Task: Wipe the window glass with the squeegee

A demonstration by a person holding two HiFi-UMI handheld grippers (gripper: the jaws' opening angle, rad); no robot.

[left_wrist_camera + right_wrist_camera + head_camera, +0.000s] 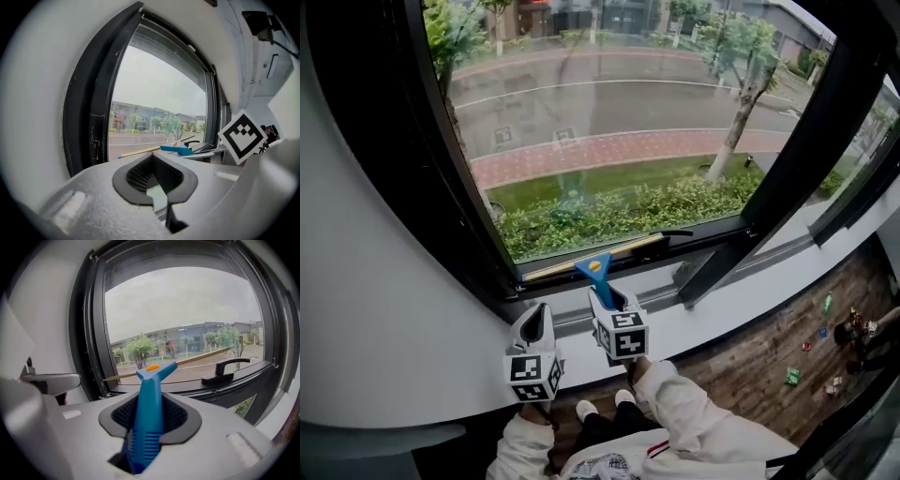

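Right gripper view: right tongs [149, 416] pinching the blue squeegee [152, 378], grip down between the jaws, blade straight ahead at the bottom edge of the glass [187, 310]. Past the blade, ahead and to the right, a black handle [229, 369]. Left tongs [154, 180] pressed together on nothing, just left of the right tongs, over the white sill [722, 314], apart from the squeegee.

Left gripper [536, 323], right gripper [614, 302]: pale grey moulded shells, dark ribbed jaw pads [123, 414]. Each carries cube [532, 373] with black-and-white square markers. Person wears white sleeves [694, 422], red-and-dark cuff stripe [659, 448], dark trousers [600, 429], white shoes [586, 409].
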